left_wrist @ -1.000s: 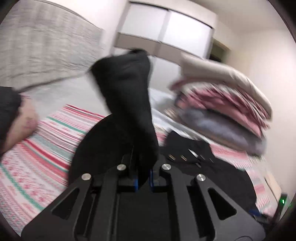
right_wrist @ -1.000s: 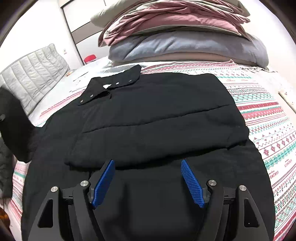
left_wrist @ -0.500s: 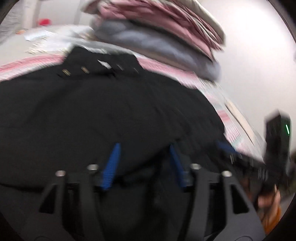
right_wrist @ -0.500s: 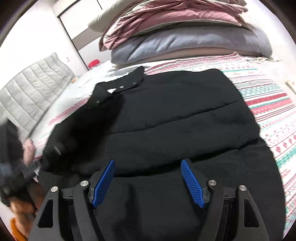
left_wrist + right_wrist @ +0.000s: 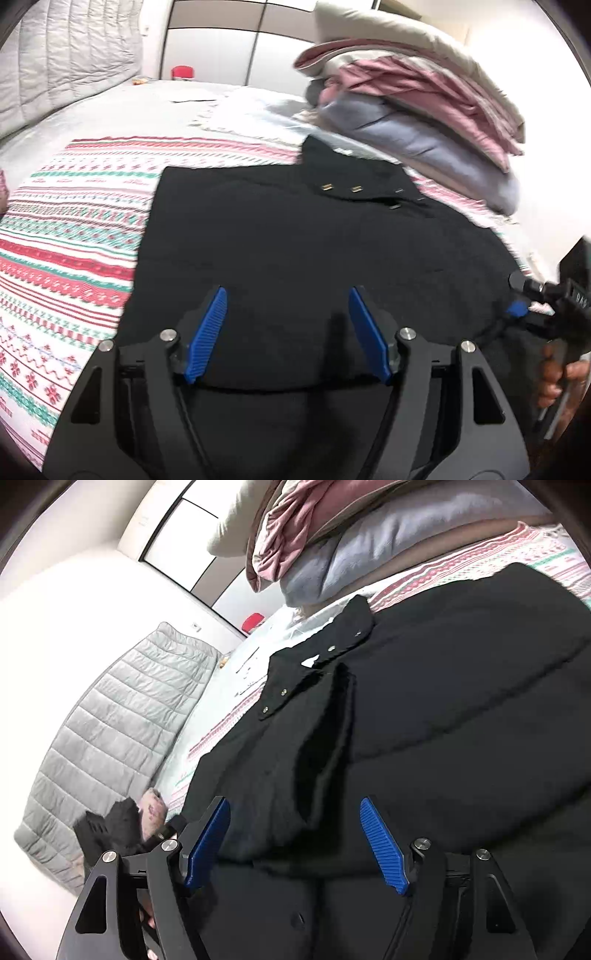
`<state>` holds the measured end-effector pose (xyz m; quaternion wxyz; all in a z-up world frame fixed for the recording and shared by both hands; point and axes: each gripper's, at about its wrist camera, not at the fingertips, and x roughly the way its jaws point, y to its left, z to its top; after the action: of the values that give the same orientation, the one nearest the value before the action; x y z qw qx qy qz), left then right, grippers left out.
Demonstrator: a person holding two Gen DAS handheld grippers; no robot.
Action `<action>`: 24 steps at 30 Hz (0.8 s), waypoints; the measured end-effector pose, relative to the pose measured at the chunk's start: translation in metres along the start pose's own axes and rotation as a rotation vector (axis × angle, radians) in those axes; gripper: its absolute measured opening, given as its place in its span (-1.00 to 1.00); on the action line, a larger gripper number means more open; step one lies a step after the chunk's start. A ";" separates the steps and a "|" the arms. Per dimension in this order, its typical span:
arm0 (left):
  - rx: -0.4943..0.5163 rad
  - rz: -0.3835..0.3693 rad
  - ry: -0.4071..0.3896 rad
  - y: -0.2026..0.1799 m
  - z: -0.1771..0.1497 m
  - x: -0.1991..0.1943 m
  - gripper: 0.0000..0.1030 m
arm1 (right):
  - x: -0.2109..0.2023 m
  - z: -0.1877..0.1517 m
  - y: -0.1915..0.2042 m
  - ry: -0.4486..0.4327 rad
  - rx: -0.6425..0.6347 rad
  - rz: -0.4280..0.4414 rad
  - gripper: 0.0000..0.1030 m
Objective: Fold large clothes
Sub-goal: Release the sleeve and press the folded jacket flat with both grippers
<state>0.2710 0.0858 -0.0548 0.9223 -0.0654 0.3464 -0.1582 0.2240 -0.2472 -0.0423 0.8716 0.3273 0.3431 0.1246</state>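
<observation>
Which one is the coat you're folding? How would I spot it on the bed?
Find the bed's striped red-and-green blanket. The black coat lies flat on it, in front of the tall pile of pink and grey bedding. It is the only black thing there, with small metal snaps along its collar.
</observation>
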 end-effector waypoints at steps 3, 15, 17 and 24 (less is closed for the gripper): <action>-0.018 0.005 0.019 0.004 -0.009 0.009 0.33 | 0.020 0.000 0.015 0.013 -0.092 -0.053 -0.75; -0.031 0.049 0.080 -0.012 -0.012 0.013 0.49 | 0.030 -0.027 0.022 0.013 -0.143 -0.355 -0.40; -0.063 0.004 0.097 -0.018 -0.008 0.007 0.55 | 0.023 -0.025 0.029 0.025 -0.137 -0.372 -0.23; -0.069 -0.004 0.174 -0.040 -0.007 -0.045 0.79 | -0.041 -0.025 0.053 -0.060 -0.117 -0.383 0.46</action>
<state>0.2246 0.0633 -0.0237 0.8856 -0.0837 0.4304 -0.1531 0.1773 -0.2138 0.0002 0.9066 0.2086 0.3654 -0.0336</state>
